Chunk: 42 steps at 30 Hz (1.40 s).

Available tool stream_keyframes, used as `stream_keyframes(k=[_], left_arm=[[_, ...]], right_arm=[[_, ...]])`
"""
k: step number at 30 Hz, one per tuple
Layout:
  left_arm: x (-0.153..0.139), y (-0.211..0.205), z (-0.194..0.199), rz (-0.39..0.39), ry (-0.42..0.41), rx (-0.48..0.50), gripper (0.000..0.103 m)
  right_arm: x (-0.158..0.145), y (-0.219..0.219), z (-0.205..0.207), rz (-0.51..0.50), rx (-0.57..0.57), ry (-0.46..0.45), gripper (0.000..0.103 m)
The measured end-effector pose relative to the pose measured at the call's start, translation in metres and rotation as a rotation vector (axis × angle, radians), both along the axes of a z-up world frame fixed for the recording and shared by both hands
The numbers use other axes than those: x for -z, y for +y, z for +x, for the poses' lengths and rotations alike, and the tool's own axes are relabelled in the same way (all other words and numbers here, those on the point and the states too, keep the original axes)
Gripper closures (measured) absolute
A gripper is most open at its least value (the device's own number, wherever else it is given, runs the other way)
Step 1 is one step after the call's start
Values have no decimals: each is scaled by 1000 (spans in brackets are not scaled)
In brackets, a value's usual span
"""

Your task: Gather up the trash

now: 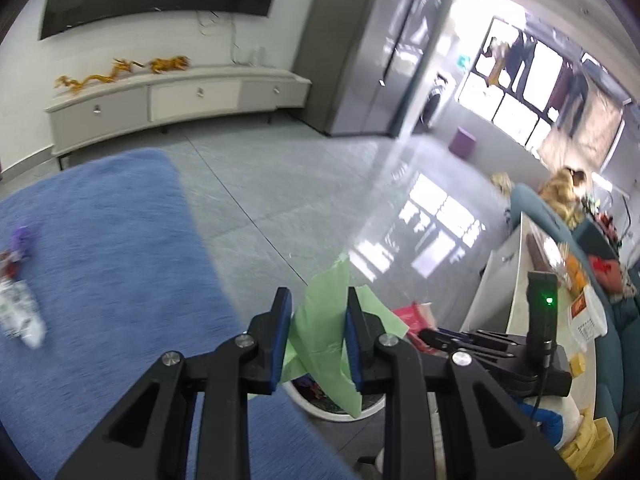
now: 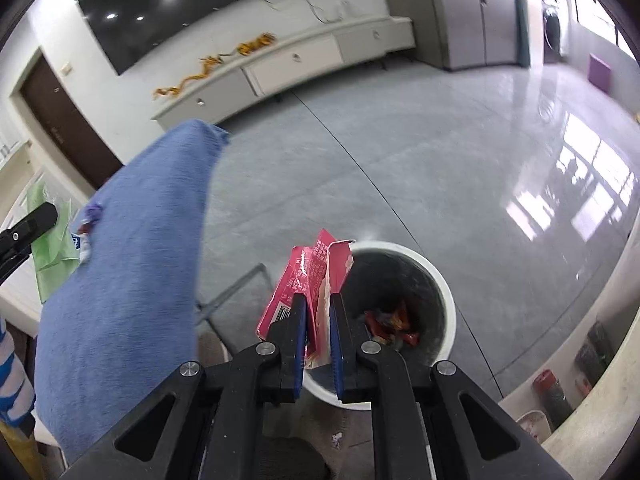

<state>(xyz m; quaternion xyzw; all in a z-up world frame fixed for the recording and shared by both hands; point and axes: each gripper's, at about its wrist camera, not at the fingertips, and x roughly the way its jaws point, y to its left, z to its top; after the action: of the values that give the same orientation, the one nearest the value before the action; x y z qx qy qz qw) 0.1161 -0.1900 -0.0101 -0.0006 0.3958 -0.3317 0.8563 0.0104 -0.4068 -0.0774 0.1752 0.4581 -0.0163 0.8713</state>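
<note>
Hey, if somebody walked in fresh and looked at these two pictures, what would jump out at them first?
Probably the bright trash in the two grippers: the right gripper clamps a pink carton just over the white bin, which already holds red wrappers. The left gripper pinches a green paper at the edge of the blue cloth, where more wrappers lie at the far left.

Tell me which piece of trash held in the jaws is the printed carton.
The pink carton in the right gripper, printed with text and held over the white bin. The left gripper holds plain green paper instead.
</note>
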Motion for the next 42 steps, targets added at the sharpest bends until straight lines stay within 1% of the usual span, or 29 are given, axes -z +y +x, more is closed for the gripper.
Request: stream_keyframes(k=[3,4,7,9,10,11,12,13,14,17,20,22,25,30,32,34,35,38,40,42], left_arm=[[18,-35,12,22,36,32,78],[25,-46,16,25,55,42,78],[42,-68,27,36,89,55,78],[53,-80,32,38,115,63,76],[58,-85,36,39,130,67,74],[64,-90,40,39,145,72,70],[67,-94,42,38,153,74,66],[70,-96,44,36,158,74,58],[73,-98,46,34,164,74,56],[80,-101,46,29,181,79,56],[80,-96,43,31,166,75,56],[76,-91,39,36,145,70,56],[64,-83,26,47,82,57,56],[35,-62,1,15,-14,29,56],[22,-50,-11,-2,-63,13,56],[13,-40,-20,-11,-100,-11,56],[8,-32,-24,-13,-120,-25,56],[-2,-12,-33,-19,-132,-50,56],[-9,-2,-38,-20,-141,-62,56],[-17,12,-45,-10,-168,-85,56]], right_arm=[[18,-15,10,18,16,33,92],[23,-20,11,24,18,42,90],[39,-30,18,27,25,79,89],[48,-33,23,28,27,97,88],[50,-34,26,29,31,104,82],[52,-35,26,29,39,108,79],[53,-37,27,30,45,109,73],[55,-38,29,31,48,111,70],[56,-40,29,30,51,113,69],[58,-43,30,30,65,119,68],[54,-44,26,32,79,107,67],[48,-43,23,34,86,90,67],[31,-39,15,24,95,44,67],[-12,-24,-13,-17,108,-75,67],[-26,-18,-23,-34,118,-114,64],[-44,-9,-36,-61,128,-161,57],[-51,-5,-42,-73,130,-179,56],[-75,11,-61,-121,142,-237,51],[-85,16,-70,-139,152,-265,42],[-98,24,-81,-158,167,-304,35]])
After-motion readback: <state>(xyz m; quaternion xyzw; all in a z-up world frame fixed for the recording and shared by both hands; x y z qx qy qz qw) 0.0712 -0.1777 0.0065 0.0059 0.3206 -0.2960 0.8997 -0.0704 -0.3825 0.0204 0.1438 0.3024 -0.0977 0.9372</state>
